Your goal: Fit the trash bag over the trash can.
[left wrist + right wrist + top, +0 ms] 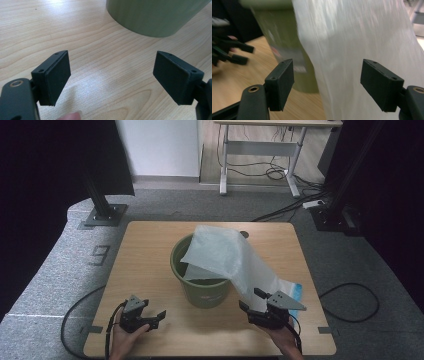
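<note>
A green bin [200, 290] stands in the middle of the wooden table [145, 255]. A white translucent plastic bag [225, 252] lies draped over its right rim and hangs down to the tabletop. My right gripper [251, 300] is at the near right, open, its jaws pointing at the hanging bag [352, 37] without touching it; the bin [284, 37] is behind to the left. My left gripper [159, 316] rests low at the near left, open and empty, facing the bin's base [152, 17]. In the right gripper view the left gripper [237, 53] appears blurred at far left.
A light blue-edged sheet [296, 290] lies on the table beside the bag's lower end. Black frame posts [100, 200] stand on the carpet behind the table. A white desk [260, 150] and loose cables [350, 300] are on the floor beyond and to the right.
</note>
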A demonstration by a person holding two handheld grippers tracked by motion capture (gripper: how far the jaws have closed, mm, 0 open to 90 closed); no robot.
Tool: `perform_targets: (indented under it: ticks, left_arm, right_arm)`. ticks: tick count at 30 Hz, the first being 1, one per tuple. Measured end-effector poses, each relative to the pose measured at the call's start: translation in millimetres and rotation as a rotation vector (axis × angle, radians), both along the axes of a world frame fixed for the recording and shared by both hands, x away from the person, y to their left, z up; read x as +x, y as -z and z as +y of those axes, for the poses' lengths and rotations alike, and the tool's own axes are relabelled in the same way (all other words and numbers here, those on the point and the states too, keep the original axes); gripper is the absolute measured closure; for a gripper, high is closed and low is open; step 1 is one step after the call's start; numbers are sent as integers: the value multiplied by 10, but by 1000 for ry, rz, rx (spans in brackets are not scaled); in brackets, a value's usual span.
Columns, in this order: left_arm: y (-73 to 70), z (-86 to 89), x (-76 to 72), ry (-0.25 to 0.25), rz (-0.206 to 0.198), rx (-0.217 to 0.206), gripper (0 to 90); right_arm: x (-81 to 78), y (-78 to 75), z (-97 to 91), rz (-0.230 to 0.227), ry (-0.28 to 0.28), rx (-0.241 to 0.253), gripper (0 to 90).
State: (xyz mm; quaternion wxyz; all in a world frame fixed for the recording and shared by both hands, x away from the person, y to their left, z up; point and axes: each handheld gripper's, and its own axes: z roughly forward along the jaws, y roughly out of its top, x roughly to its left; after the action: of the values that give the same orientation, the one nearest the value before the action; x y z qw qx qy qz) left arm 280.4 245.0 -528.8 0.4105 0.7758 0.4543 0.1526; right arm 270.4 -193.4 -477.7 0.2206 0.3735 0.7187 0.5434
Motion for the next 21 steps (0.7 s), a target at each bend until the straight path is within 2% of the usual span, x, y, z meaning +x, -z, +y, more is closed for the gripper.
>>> perform_targets:
  ticks: [2, 3, 4, 5, 7, 9, 10, 11, 14, 16, 21]
  left_arm:
    - [1, -5, -3, 3, 0, 4, 143]
    - [0, -8, -9, 2, -1, 3, 143]
    - [-2, -7, -11, 2, -2, 2, 143]
    - [-4, -3, -12, 2, -1, 0, 143]
    - [-1, 10, -5, -4, -1, 2, 143]
    - [4, 18, -1, -4, 2, 3, 143]
    - [4, 18, -1, -4, 2, 3, 143]
    - [1, 24, -3, -3, 2, -1, 143]
    - [-8, 25, -5, -4, -1, -5, 144]
    - [-14, 24, -7, -3, -2, -8, 144]
    - [-73, 12, -13, 0, -22, -7, 144]
  right_arm:
    - [10, 48, 7, 10, 6, -2, 286]
    - [19, 95, 20, 16, 13, -13, 328]
    - [32, 145, 36, 18, 26, -32, 411]
    - [49, 195, 39, 15, 42, -49, 557]
    - [77, 217, 23, 15, 57, -63, 712]
    - [93, 207, -4, -1, 74, -82, 822]
    - [93, 207, -4, -1, 74, -82, 822]
    - [94, 165, -44, -22, 83, -85, 882]
    - [85, 59, -112, -62, 96, -79, 886]
    - [88, 22, -131, -68, 94, -74, 886]
    - [109, -214, -190, -123, 87, -52, 888]
